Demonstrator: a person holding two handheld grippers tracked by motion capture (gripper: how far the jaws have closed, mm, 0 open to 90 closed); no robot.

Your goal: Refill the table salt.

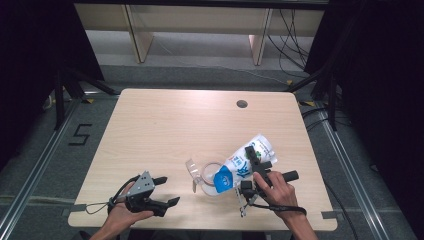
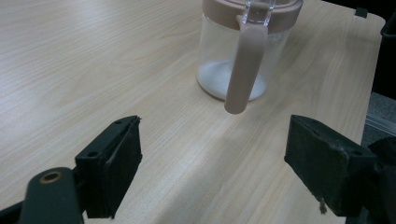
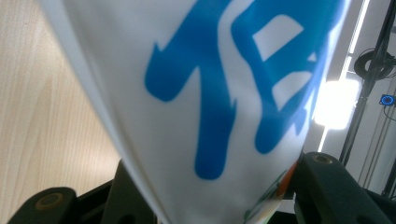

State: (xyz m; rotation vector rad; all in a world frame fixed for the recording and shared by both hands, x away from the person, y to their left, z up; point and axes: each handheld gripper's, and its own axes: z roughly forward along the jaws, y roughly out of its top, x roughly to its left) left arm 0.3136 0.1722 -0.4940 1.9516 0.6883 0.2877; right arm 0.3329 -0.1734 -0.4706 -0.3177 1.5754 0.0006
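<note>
The wooden table (image 1: pixel 165 125) carries everything here, with both grippers down at its near edge. Biggest of the things on it is the white bag with blue print (image 1: pixel 248 158), which is tilted with its blue end down over the mouth of the clear jar (image 1: pixel 210 178) and its other end raised away toward the far right. The right gripper (image 1: pixel 256 162) is clamped across the middle of that bag: in the right gripper view the white bag (image 3: pixel 201 93) rises straight up from between the two black jaws, which sit about half closed, one against each side of it, so the bag is held, not just touched. The person's right hand (image 1: pixel 278 191) grips the handle just behind and below.

The jar stands immediately left of the right gripper, beneath the bag's lowered end, its flipped-up lid (image 1: pixel 192 170) on the side facing the left gripper. From the left gripper view the jar (image 2: pixel 243 51) stands ahead of the jaws, upright, with a beige rim and a beige strap hanging down its front, and white powder (image 2: pixel 219 79) lies in its bottom.

The left gripper (image 1: pixel 162 192) rests well apart to the jar's left, in the left hand (image 1: pixel 120 215). Its jaws stand wide, with only bare tabletop between them and nothing touched.
</note>
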